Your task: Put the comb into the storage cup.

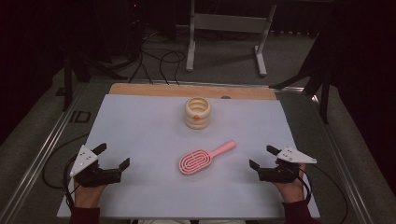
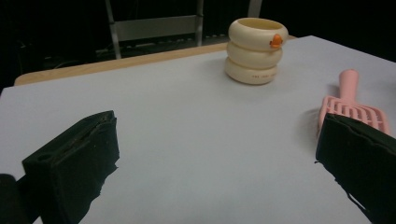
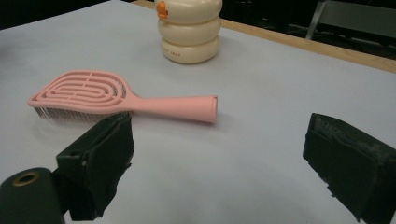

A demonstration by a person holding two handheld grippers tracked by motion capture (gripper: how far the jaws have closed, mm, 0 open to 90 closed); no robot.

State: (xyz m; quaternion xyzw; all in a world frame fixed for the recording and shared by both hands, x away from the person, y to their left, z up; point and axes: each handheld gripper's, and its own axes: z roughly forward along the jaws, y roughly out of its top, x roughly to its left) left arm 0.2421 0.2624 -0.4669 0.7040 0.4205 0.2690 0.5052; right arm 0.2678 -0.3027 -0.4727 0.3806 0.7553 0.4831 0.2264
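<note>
Looking down from the high view, we see the table (image 1: 140, 126), covered by a pale sheet, as the biggest thing in front of us, with a strip of bare wood along its far edge. On it, towards the far side and near the middle, stands a cream holder (image 1: 197, 112) shaped like three stacked rings, upright, with a small orange knob on its rim.

Nearer to us lies the pink brush (image 1: 203, 157), flat on the sheet with its bristles down. Its oval head points towards our left and its handle slants away to the far right. It sits well apart from the holder and roughly midway between our two hands.

Our left gripper (image 1: 111, 161) rests at the near left of the table, and its jaws stand wide apart with nothing between them. In the left gripper view the brush (image 2: 351, 105) shows just past the right-hand jaw, not touching it, and the holder (image 2: 255, 50) stands farther off.

Our right gripper (image 1: 262, 157) rests at the near right, jaws likewise spread and empty. In the right gripper view the brush (image 3: 116, 100) lies ahead of the jaws, apart from both of them, with the holder (image 3: 189, 30) behind it.
</note>
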